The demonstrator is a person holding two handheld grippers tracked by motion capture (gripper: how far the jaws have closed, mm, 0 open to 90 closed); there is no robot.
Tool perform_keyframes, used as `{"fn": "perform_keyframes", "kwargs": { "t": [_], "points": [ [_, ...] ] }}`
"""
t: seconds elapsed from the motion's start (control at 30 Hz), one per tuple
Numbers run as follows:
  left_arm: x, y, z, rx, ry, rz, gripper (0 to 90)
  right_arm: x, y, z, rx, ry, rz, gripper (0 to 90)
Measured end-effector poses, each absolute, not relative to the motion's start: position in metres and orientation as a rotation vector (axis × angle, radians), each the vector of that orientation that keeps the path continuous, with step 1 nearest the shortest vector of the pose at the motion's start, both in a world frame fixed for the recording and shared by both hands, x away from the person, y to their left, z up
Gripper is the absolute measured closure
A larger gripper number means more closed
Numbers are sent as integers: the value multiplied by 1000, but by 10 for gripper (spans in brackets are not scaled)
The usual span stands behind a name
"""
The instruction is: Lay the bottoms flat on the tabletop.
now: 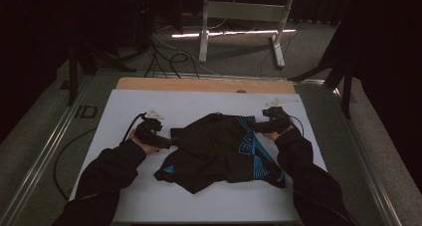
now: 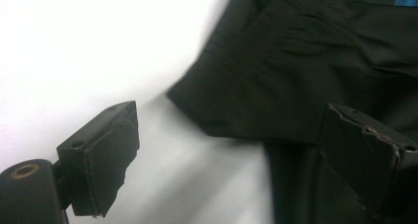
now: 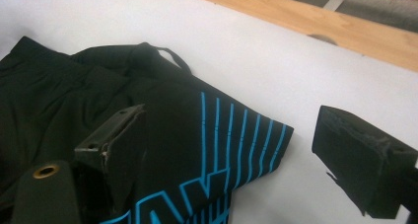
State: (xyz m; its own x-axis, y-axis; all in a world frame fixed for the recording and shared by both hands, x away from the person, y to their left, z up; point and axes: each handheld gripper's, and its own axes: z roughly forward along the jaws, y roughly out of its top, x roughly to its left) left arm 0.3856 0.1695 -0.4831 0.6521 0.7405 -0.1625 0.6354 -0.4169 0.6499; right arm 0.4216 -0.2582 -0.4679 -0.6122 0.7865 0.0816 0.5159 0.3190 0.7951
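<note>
A black garment with blue stripes (image 1: 224, 149) lies crumpled on the middle of the white table top (image 1: 199, 203), its long axis running roughly across the table from the person's left to right — the collar end toward the far edge, the looser hem toward the near side. The blue lettering and stripes face up on its right half.

The left gripper (image 1: 166, 142) sits at the garment's left corner with its jaws spread; in the left gripper view that dark corner (image 2: 236, 110) lies between the pads, which do not press on it. The right gripper (image 1: 256, 127) is at the garment's far right corner, jaws likewise wide apart — the striped corner (image 3: 256, 135) lies between them, unpinched.

Bare white surface surrounds the cloth on all sides, widest toward the near and far edges. A wooden strip (image 1: 204, 84) borders the far edge. Beyond it, cables (image 1: 164, 56) trail over grey floor beneath a white table frame (image 1: 244, 17) in a dim room.
</note>
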Motion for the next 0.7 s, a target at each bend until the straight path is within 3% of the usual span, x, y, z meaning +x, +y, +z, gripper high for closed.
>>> {"fn": "perform_keyframes", "kwargs": {
  "t": [0.37, 0.7],
  "points": [
    [401, 170, -504, 2145, 1149, 189, 164, 449, -263, -501, 1282, 2258, 1103, 230],
    [408, 163, -514, 2127, 1180, 210, 342, 462, -260, -524, 1353, 2293, 1016, 295]
  ]
}}
